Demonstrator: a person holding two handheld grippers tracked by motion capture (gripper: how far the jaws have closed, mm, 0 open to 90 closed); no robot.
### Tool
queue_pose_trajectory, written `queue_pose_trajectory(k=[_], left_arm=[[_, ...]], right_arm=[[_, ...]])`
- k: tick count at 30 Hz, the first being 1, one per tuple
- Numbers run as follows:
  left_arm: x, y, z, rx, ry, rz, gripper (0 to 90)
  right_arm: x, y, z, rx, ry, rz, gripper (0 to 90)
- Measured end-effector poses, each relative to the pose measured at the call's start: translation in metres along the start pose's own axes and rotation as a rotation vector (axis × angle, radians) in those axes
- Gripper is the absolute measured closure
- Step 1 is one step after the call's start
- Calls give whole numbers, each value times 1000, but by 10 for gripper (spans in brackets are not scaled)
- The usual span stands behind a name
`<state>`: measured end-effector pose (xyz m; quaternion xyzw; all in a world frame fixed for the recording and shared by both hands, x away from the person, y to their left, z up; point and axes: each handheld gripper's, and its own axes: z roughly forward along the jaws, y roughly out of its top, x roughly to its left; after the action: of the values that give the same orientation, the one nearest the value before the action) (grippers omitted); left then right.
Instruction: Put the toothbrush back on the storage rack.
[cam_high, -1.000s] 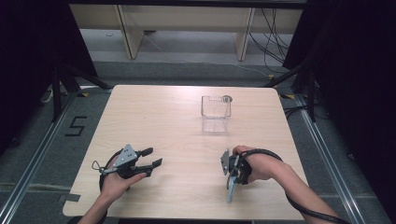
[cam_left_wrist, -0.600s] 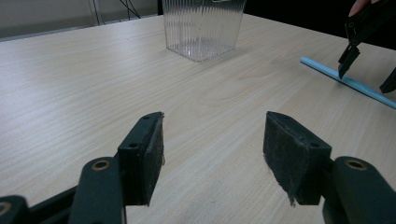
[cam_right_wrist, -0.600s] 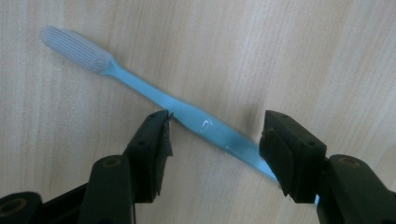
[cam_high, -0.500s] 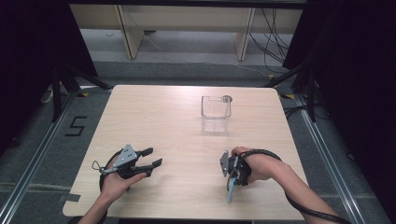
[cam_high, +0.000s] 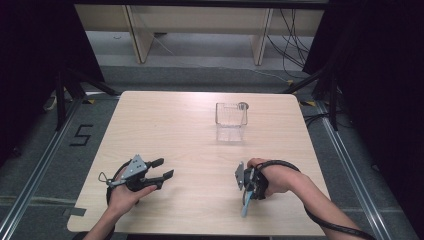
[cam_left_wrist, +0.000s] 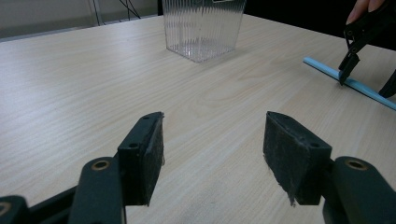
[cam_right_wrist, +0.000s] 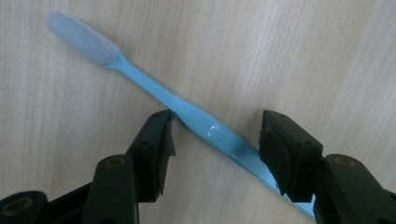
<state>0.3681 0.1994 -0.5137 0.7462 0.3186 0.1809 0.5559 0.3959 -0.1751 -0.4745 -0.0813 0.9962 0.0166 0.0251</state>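
While your left gripper (cam_high: 162, 169) idles open, your right gripper (cam_right_wrist: 215, 140), jaws spread, straddles the blue toothbrush (cam_right_wrist: 196, 119) lying diagonally near the surface's (cam_high: 165, 125) front edge.

Container (cam_high: 231, 115) on table (cam_high: 165, 120), far centre-right; toothbrush (cam_high: 246, 204) on near right edge, well apart.

Light wood-grain table (cam_high: 165, 130) with rounded corners, standing on a grey floor (cam_high: 200, 77). Metal floor rails (cam_high: 30, 172) run along both sides. A "5" marking (cam_high: 81, 135) in black tape lies on the floor left of the table. Beige shelving uprights (cam_high: 135, 32) stand behind; black cables (cam_high: 292, 42) trail at rear right. Black curtains (cam_high: 380, 100) flank both sides.
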Motion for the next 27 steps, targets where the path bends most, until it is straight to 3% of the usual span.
queue_pose_trajectory(k=[1, 2, 3, 4, 6, 8, 11, 13, 14, 15, 17, 23, 27], left_arm=[[0, 0, 0, -1, 0, 0, 378], [0, 0, 0, -1, -1, 0, 378], [0, 0, 0, -1, -1, 0, 378], [0, 0, 0, -1, -1, 0, 378], [0, 0, 0, -3, -1, -1, 378], [0, 0, 0, -2, -1, 0, 378], [0, 0, 0, -3, 0, 0, 378], [0, 0, 0, -2, 0, 0, 378], [0, 0, 0, -3, 0, 1, 378], [0, 0, 0, -3, 0, 1, 378], [0, 0, 1, -14, -8, -2, 378], [0, 0, 1, -15, -9, 1, 378], [0, 0, 1, -16, -10, 1, 378]], right_arm=[[-1, 0, 0, 6, -5, -8, 450], [-4, 0, 1, -4, -7, -53, 453], [-3, 0, 1, -3, -7, -52, 454], [-1, -1, 0, 5, -6, -2, 456], [-1, -1, -1, 13, -7, 5, 473], [-4, -1, 1, -5, -1, -23, 501], [-2, -3, -1, 15, 5, 31, 549], [-5, -4, 0, -1, 12, 4, 575], [-2, -4, 0, 3, 14, 48, 587], [-4, -5, 0, 8, 18, 41, 606], [-2, -6, -1, 18, 22, 76, 634], [-1, -7, -2, 28, 46, 122, 700], [-1, -8, -2, 25, 35, 137, 739]])
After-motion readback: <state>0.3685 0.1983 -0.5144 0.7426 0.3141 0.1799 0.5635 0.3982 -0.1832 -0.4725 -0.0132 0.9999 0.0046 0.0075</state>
